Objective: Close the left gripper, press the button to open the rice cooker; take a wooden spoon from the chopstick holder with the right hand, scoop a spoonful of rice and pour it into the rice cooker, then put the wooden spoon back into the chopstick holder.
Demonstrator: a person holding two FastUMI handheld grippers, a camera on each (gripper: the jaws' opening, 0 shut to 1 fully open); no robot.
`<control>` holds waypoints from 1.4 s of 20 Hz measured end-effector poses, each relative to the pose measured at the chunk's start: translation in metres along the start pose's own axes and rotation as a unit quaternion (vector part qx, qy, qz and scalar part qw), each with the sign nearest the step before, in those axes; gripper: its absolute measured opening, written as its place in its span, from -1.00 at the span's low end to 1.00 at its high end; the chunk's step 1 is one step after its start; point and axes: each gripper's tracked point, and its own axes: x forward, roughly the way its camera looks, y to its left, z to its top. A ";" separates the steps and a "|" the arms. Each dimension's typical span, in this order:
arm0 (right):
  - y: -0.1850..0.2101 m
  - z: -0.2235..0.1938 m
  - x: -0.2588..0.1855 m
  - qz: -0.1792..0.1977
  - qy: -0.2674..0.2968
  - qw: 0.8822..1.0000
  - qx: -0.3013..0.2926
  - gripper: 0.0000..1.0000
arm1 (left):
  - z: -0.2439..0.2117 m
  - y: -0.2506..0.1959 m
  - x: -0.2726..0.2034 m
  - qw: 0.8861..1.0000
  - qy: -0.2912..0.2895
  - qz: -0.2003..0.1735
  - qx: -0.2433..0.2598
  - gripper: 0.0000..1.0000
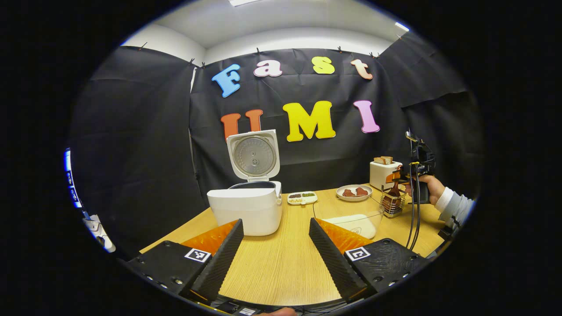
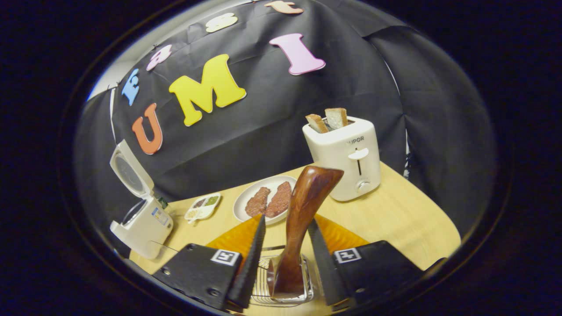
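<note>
On the bench [image 1: 281, 263] the rice cooker [image 1: 246, 210] stands left, the toaster [image 1: 384, 173] far right, the chopstick holder [image 1: 392, 204] before it, the plate [image 1: 353, 193] between.

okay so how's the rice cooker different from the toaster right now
The rice cooker stands with its lid flipped up and its top open; the toaster is a closed box with two bread slices sticking out of its slots. The rice cooker is the squat, wide one; the toaster is upright with a front lever. Both are white and sit on the wooden table.
</note>
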 end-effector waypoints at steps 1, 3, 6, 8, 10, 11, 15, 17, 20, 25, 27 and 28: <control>0.001 -0.002 -0.002 0.001 0.005 1.000 0.006 -0.13 | 0.001 -0.005 -0.002 1.000 0.000 -0.008 -0.001 0.91; 0.005 -0.005 -0.010 0.013 0.010 1.000 -0.002 -0.60 | -0.004 -0.012 -0.006 1.000 0.004 -0.025 -0.006 0.91; 0.005 0.007 -0.025 0.013 -0.016 1.000 0.002 -0.66 | 0.000 -0.010 -0.008 0.999 0.002 -0.033 -0.023 0.91; 0.005 0.018 -0.039 0.011 -0.042 0.999 -0.009 -0.66 | 0.001 -0.003 -0.008 0.999 -0.002 -0.024 -0.029 0.92; 0.013 0.027 -0.054 0.010 -0.062 0.998 -0.020 -0.66 | 0.000 -0.001 -0.009 0.999 -0.003 -0.027 -0.034 0.92; 0.016 0.034 -0.061 0.004 -0.075 0.997 -0.028 -0.66 | -0.001 -0.001 -0.010 0.999 -0.003 -0.030 -0.035 0.92; 0.042 0.057 -0.092 -0.017 -0.127 0.989 -0.076 -0.66 | -0.003 0.005 -0.015 0.999 -0.012 -0.029 -0.036 0.91; 0.060 0.061 -0.109 -0.020 -0.144 0.985 -0.095 -0.66 | -0.003 0.010 -0.017 0.999 -0.020 -0.027 -0.026 0.92; 0.103 0.057 -0.131 0.003 -0.155 0.980 -0.121 -0.65 | 0.002 0.011 -0.019 0.999 -0.026 -0.026 -0.022 0.91; 0.169 0.040 -0.136 0.022 -0.173 0.973 -0.153 -0.66 | 0.026 0.017 -0.024 0.998 -0.044 -0.018 -0.037 0.91; 0.190 0.017 -0.123 0.025 -0.166 0.971 -0.168 -0.66 | 0.035 0.016 -0.023 0.998 -0.052 -0.017 -0.043 0.92; 0.199 0.003 -0.117 0.030 -0.158 0.972 -0.172 -0.66 | 0.038 0.015 -0.024 0.998 -0.054 -0.017 -0.041 0.91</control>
